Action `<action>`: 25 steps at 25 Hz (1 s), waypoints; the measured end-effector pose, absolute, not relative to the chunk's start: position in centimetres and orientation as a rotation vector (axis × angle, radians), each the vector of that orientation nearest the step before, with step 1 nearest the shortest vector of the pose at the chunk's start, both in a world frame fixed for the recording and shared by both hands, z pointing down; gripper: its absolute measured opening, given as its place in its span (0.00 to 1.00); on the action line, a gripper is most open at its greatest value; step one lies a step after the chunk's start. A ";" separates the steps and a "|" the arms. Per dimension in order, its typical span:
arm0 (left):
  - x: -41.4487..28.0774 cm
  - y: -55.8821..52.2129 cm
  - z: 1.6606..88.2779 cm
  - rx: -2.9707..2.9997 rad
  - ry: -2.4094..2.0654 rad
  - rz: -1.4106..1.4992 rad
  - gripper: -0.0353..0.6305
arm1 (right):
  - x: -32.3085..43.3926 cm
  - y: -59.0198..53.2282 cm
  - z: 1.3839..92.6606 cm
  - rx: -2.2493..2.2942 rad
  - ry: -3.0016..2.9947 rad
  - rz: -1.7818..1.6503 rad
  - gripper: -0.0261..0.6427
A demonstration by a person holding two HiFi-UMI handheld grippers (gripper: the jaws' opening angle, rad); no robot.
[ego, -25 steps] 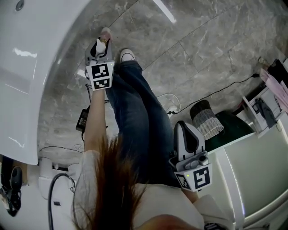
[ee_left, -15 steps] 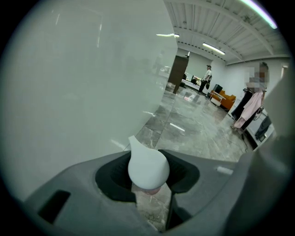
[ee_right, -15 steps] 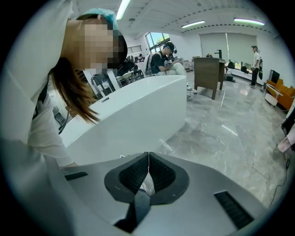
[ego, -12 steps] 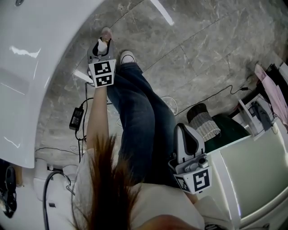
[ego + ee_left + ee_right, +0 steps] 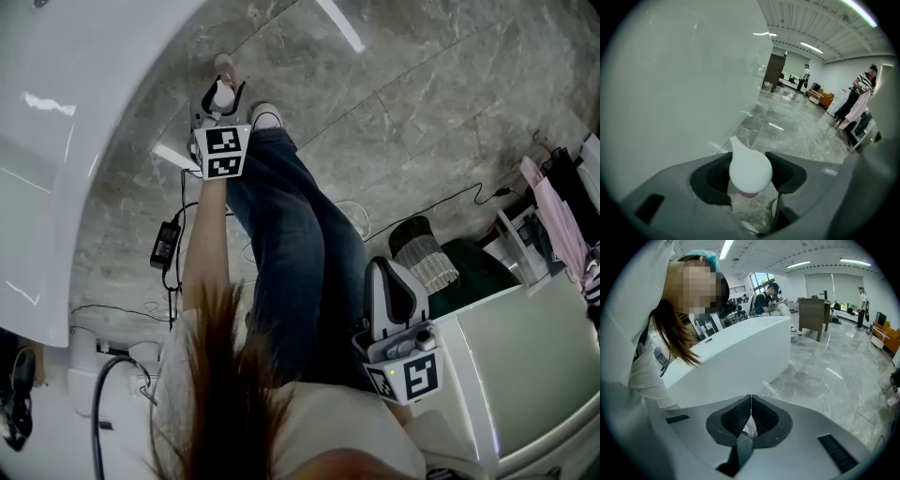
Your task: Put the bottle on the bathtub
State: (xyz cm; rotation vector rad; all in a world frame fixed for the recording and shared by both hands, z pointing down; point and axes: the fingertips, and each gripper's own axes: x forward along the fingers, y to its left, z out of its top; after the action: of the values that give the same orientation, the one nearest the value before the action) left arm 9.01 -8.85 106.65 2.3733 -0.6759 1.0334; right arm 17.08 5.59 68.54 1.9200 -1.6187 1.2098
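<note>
Left gripper view: bottle [image 5: 749, 171] with white teardrop cap, pinkish neck.

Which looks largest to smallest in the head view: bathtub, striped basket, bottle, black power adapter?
1. bathtub, by far
2. striped basket
3. bottle and black power adapter: about alike, and the bottle shows only partly, so unranked

Head camera steeply downward; gripper cameras behind jaws; bathtub [image 5: 75, 141] common.

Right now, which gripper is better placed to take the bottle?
Left. The bottle is between the jaws of the left gripper, which have just been opening, beside the bathtub. The right gripper is shut, empty and far from it.
</note>
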 end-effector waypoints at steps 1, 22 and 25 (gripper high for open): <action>9.1 -8.7 106.9 2.362 -0.666 1.042 0.41 | 17.1 5.7 68.6 1.922 -1.617 1.212 0.06; 8.5 -9.3 104.0 2.328 -0.651 1.055 0.46 | 15.9 4.9 67.0 1.904 -1.639 1.258 0.06; 8.2 -9.5 102.5 2.326 -0.665 1.043 0.46 | 15.5 4.8 66.2 1.896 -1.651 1.267 0.06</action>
State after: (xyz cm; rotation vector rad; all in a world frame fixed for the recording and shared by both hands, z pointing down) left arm 8.17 -9.48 102.51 2.3262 -0.6652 1.0432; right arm 15.47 4.82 66.17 1.8962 -1.6514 1.2669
